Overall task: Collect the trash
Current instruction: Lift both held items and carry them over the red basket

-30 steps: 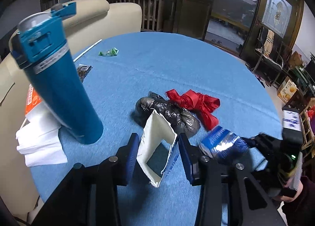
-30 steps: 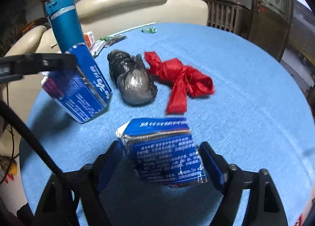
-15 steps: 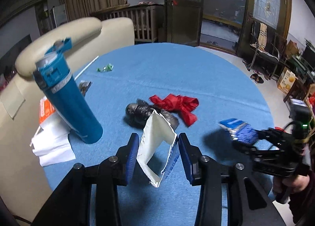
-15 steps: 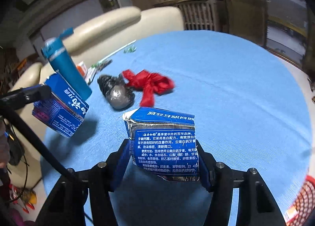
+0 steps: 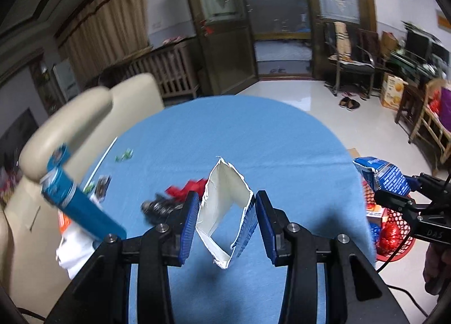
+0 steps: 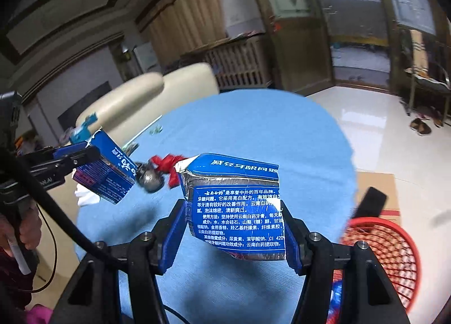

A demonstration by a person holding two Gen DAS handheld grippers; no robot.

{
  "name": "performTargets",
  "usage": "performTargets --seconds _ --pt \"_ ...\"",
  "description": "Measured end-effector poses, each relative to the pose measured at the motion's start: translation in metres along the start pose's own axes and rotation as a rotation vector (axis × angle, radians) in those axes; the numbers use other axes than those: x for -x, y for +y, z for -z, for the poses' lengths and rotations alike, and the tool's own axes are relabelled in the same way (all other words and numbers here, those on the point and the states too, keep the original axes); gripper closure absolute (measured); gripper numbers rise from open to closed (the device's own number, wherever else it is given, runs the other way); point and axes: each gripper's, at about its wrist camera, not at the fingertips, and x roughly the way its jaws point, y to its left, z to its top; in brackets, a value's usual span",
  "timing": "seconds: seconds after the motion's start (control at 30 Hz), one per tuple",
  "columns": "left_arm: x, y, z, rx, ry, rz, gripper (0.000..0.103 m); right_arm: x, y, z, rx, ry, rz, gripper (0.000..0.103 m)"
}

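My left gripper (image 5: pixel 227 221) is shut on an open-ended torn blue carton (image 5: pixel 227 212), white inside, held high above the blue table (image 5: pixel 253 138). My right gripper (image 6: pixel 234 236) is shut on a second torn blue carton (image 6: pixel 239 205) with white print, held near the table's right edge, beside a red mesh basket (image 6: pixel 389 253) on the floor. Each gripper shows in the other's view, the right one (image 5: pixel 394 183) and the left one (image 6: pixel 93 154). A black bag (image 6: pixel 149 178) and red ribbon (image 6: pixel 167 163) lie on the table.
A blue bottle (image 5: pixel 76 202) stands at the table's left edge by white tissues (image 5: pixel 74 248). A green wrapper (image 5: pixel 124 154) and a white straw (image 5: pixel 104 154) lie farther back. Cream chairs (image 5: pixel 84 109) stand behind. The basket (image 5: pixel 391 231) holds some trash. Cardboard (image 6: pixel 377 191) lies on the floor.
Both grippers have risen and pulled back from the table with their cartons. The right one has swung toward the table's right edge, bringing the red basket into view.
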Motion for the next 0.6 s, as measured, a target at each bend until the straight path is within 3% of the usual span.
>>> performTargets --seconds 0.37,0.6 --pt "0.021 -0.075 -0.025 -0.14 -0.075 0.033 0.06 0.068 -0.046 0.008 -0.075 -0.071 0.081 0.039" --pt "0.025 -0.098 -0.033 -0.174 -0.091 0.035 0.06 0.092 -0.064 0.009 -0.118 -0.103 0.107 0.039"
